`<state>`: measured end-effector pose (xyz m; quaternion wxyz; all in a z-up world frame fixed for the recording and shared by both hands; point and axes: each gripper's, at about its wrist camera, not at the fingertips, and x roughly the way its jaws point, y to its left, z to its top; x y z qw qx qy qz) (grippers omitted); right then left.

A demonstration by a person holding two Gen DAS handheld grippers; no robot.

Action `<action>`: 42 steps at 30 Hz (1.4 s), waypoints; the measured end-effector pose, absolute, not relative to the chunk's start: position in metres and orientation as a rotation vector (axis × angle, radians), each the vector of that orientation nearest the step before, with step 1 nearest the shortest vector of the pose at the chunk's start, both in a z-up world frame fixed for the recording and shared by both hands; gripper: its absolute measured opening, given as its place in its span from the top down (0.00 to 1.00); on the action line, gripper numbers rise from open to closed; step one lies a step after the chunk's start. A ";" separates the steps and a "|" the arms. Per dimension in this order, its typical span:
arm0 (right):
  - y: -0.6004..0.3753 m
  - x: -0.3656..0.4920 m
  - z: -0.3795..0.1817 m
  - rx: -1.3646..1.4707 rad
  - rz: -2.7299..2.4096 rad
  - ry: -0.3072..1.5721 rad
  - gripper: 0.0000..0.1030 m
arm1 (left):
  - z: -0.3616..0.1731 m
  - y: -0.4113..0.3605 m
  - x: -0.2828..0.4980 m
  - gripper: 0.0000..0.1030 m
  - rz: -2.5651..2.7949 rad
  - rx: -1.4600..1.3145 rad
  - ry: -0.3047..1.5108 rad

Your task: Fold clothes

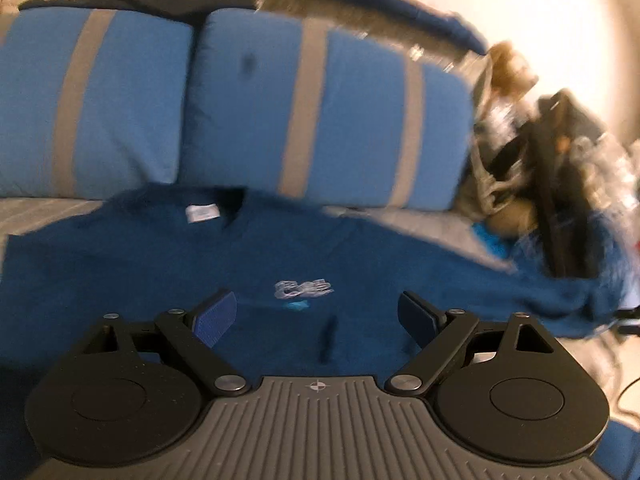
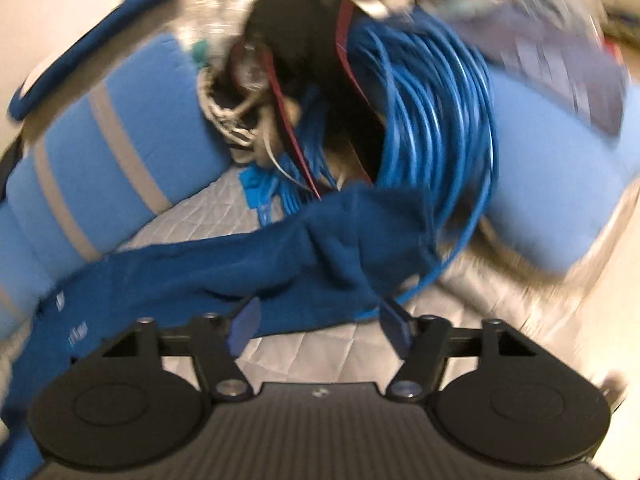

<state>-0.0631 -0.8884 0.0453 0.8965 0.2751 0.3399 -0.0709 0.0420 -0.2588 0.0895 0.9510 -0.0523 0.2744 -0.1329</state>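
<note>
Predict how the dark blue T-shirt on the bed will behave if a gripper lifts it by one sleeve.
The T-shirt would probably sag limply: its sleeve already lies bunched in soft wrinkles. It looks light, thin knit. The sleeve may drag the coiled blue cable it seems to touch.

The left gripper (image 1: pixel 316 312) has a grey ribbed base plate bearing a small crosshair mark at its front edge. On either side of that plate sits a round black disc with a raised circle on top. Black link arms run forward from silver screws beside the plate to two fingers (image 1: pixel 216 316) faced with blue textured pads. The right gripper (image 2: pixel 320 324) is built the same: darker ribbed plate, black discs flanking it, silver screws, black links with triangular cut-outs, blue-padded fingers (image 2: pixel 244 324).
</note>
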 end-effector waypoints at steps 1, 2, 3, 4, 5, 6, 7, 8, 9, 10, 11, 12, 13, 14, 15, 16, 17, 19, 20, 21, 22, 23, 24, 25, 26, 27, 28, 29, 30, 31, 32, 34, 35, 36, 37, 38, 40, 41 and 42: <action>-0.891 -0.061 0.036 0.628 -0.154 0.703 0.45 | 0.092 -0.257 0.040 0.13 -0.276 -0.109 0.533; -0.893 -0.059 0.029 0.675 -0.160 0.700 0.48 | 0.094 -0.256 0.039 0.13 -0.278 -0.112 0.524; -0.893 -0.057 0.021 0.714 -0.168 0.698 0.51 | 0.095 -0.256 0.039 0.13 -0.275 -0.114 0.527; -0.894 -0.054 0.014 0.751 -0.177 0.697 0.52 | 0.095 -0.256 0.039 0.13 -0.273 -0.112 0.532; -0.894 -0.051 0.009 0.780 -0.193 0.693 0.53 | 0.096 -0.256 0.039 0.13 -0.271 -0.112 0.537; -0.894 -0.048 0.005 0.807 -0.212 0.689 0.54 | 0.095 -0.256 0.040 0.13 -0.269 -0.114 0.540; -0.894 -0.046 0.001 0.834 -0.230 0.685 0.54 | 0.095 -0.255 0.040 0.13 -0.268 -0.117 0.542; -0.894 -0.043 -0.004 0.860 -0.248 0.681 0.55 | 0.096 -0.254 0.039 0.13 -0.268 -0.121 0.543; -0.895 -0.040 -0.008 0.889 -0.270 0.673 0.57 | 0.097 -0.253 0.039 0.13 -0.268 -0.123 0.543; -0.895 -0.039 -0.009 0.902 -0.289 0.668 0.58 | 0.096 -0.255 0.040 0.13 -0.268 -0.124 0.543; -0.894 -0.037 -0.010 0.910 -0.307 0.663 0.61 | 0.094 -0.257 0.042 0.13 -0.267 -0.125 0.543; -0.894 -0.035 -0.011 0.918 -0.326 0.659 0.64 | 0.094 -0.257 0.042 0.13 -0.268 -0.127 0.544; -0.893 -0.034 -0.012 0.926 -0.344 0.654 0.65 | 0.093 -0.258 0.043 0.13 -0.269 -0.129 0.544; -0.892 -0.032 -0.012 0.934 -0.362 0.650 0.66 | 0.092 -0.258 0.044 0.13 -0.269 -0.130 0.545; -0.892 -0.031 -0.013 0.942 -0.380 0.645 0.68 | 0.092 -0.258 0.044 0.13 -0.270 -0.131 0.548; -0.891 -0.029 -0.014 0.950 -0.398 0.640 0.69 | 0.092 -0.258 0.044 0.13 -0.271 -0.132 0.551; -0.891 -0.028 -0.015 0.958 -0.417 0.636 0.71 | 0.092 -0.258 0.044 0.13 -0.272 -0.132 0.552; -0.889 -0.024 -0.015 0.946 -0.451 0.645 0.68 | 0.093 -0.257 0.044 0.13 -0.273 -0.132 0.551; -0.888 -0.022 -0.016 0.938 -0.467 0.651 0.69 | 0.093 -0.257 0.044 0.13 -0.274 -0.134 0.550; -0.887 -0.021 -0.016 0.929 -0.484 0.657 0.70 | 0.093 -0.256 0.044 0.13 -0.274 -0.135 0.550; -0.886 -0.019 -0.016 0.921 -0.501 0.663 0.71 | 0.093 -0.256 0.044 0.13 -0.273 -0.138 0.550; -0.885 -0.017 -0.016 0.913 -0.518 0.669 0.71 | 0.093 -0.256 0.044 0.13 -0.273 -0.139 0.551; -0.884 -0.016 -0.016 0.904 -0.526 0.668 0.84 | 0.093 -0.255 0.044 0.13 -0.272 -0.141 0.551; -0.883 -0.015 -0.015 0.888 -0.528 0.665 0.91 | 0.093 -0.255 0.044 0.13 -0.272 -0.143 0.552; -0.880 -0.014 -0.013 0.865 -0.531 0.662 0.92 | 0.093 -0.255 0.044 0.13 -0.271 -0.145 0.552; -0.877 -0.013 -0.010 0.841 -0.535 0.658 0.93 | 0.093 -0.255 0.044 0.13 -0.271 -0.147 0.552; -0.870 -0.012 -0.004 0.796 -0.524 0.643 0.94 | 0.093 -0.254 0.044 0.13 -0.270 -0.150 0.552; -0.863 -0.011 0.003 0.744 -0.509 0.623 0.95 | 0.093 -0.254 0.044 0.13 -0.270 -0.153 0.553; -0.856 -0.010 0.011 0.693 -0.493 0.603 0.95 | 0.093 -0.254 0.044 0.13 -0.270 -0.155 0.555; -0.848 -0.009 0.018 0.642 -0.477 0.583 0.95 | 0.093 -0.254 0.045 0.13 -0.271 -0.157 0.557; -0.841 -0.008 0.026 0.591 -0.461 0.563 0.95 | 0.092 -0.254 0.045 0.13 -0.272 -0.159 0.559; -0.826 -0.007 0.040 0.489 -0.429 0.523 0.95 | 0.092 -0.253 0.046 0.13 -0.272 -0.166 0.563; -0.817 -0.003 0.049 0.440 -0.408 0.505 0.95 | 0.092 -0.252 0.046 0.13 -0.272 -0.170 0.564; -0.806 0.002 0.059 0.384 -0.383 0.486 0.95 | 0.092 -0.251 0.046 0.13 -0.272 -0.174 0.566; -0.794 0.007 0.068 0.326 -0.354 0.467 0.95 | 0.092 -0.251 0.046 0.13 -0.271 -0.178 0.567; -0.781 0.012 0.078 0.268 -0.324 0.447 0.96 | 0.091 -0.250 0.046 0.13 -0.271 -0.182 0.568; -0.749 0.021 0.092 0.155 -0.250 0.415 0.95 | 0.090 -0.249 0.047 0.13 -0.270 -0.190 0.572; -0.732 0.026 0.098 0.099 -0.212 0.399 0.95 | 0.090 -0.249 0.048 0.13 -0.270 -0.193 0.575; -0.715 0.030 0.105 0.043 -0.174 0.383 0.95 | 0.089 -0.248 0.048 0.13 -0.268 -0.196 0.580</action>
